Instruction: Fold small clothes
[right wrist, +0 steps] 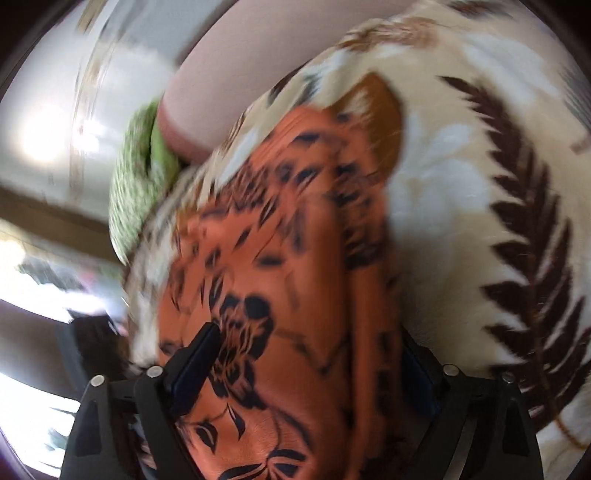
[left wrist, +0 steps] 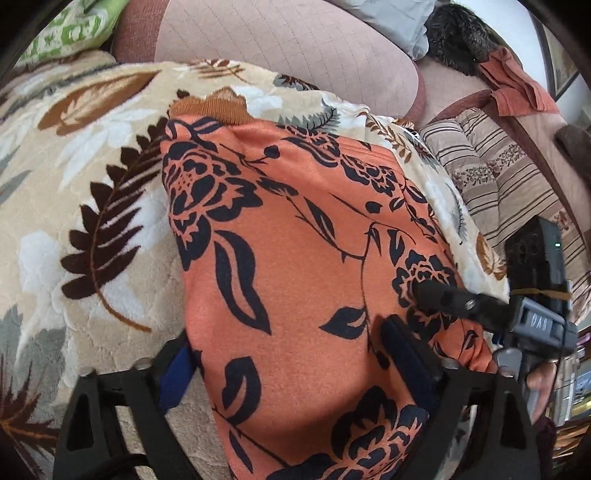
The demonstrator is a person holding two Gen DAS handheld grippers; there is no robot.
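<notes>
An orange garment (left wrist: 295, 236) with a dark floral print and a brown ribbed trim (left wrist: 210, 107) at its far end lies folded lengthwise on a cream leaf-patterned blanket (left wrist: 74, 177). My left gripper (left wrist: 288, 343) stands wide open astride its near end, the left pad (left wrist: 177, 373) at the cloth's left edge and the right pad (left wrist: 402, 358) lying on top. One of the right gripper's fingers (left wrist: 439, 297) rests on the garment's right edge. In the blurred right wrist view my right gripper (right wrist: 310, 338) is open over the garment (right wrist: 295, 280), with cloth between its fingers.
A pink quilted cushion (left wrist: 295, 48) backs the blanket, with a green patterned pillow (left wrist: 70, 29) at far left. A striped cushion (left wrist: 498, 173), a rust cloth (left wrist: 517, 85) and something dark and furry (left wrist: 461, 37) lie to the right. A hand (left wrist: 543, 380) holds the right gripper.
</notes>
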